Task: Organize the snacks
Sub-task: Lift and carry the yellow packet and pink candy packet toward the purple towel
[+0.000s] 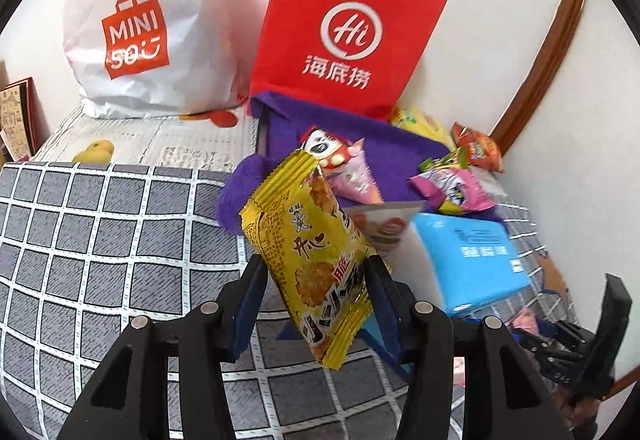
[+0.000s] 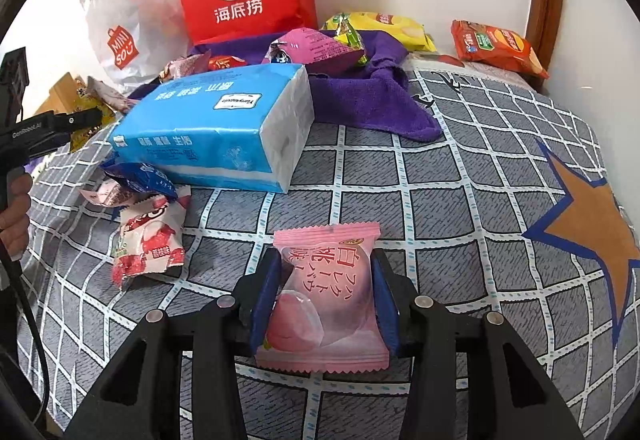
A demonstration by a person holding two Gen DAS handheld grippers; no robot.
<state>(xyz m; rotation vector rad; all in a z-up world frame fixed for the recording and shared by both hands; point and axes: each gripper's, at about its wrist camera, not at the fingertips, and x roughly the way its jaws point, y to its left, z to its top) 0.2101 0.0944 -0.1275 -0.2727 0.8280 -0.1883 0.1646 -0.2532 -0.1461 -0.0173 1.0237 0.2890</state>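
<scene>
Both grippers hold a snack packet above the checked bed cover.

Left wrist view: the left gripper (image 1: 316, 280) is clamped on a yellow cracker packet (image 1: 310, 252), which sticks up tilted between the pads, clear of the checked cover (image 1: 100, 240); behind it lie a purple cloth (image 1: 360, 156) with more snacks, a blue tissue pack (image 1: 472, 260), a red paper bag (image 1: 344, 32) and a white plastic bag (image 1: 140, 32). The grip sits low on a slippery, leaning wrapper, so I judge it could twist or slide out on a quick swing.

Right wrist view: the right gripper (image 2: 326, 300) is clenched on a pink peach-sweet packet (image 2: 324, 300), just above the cover. Its soft filling may squash under pressure.
</scene>
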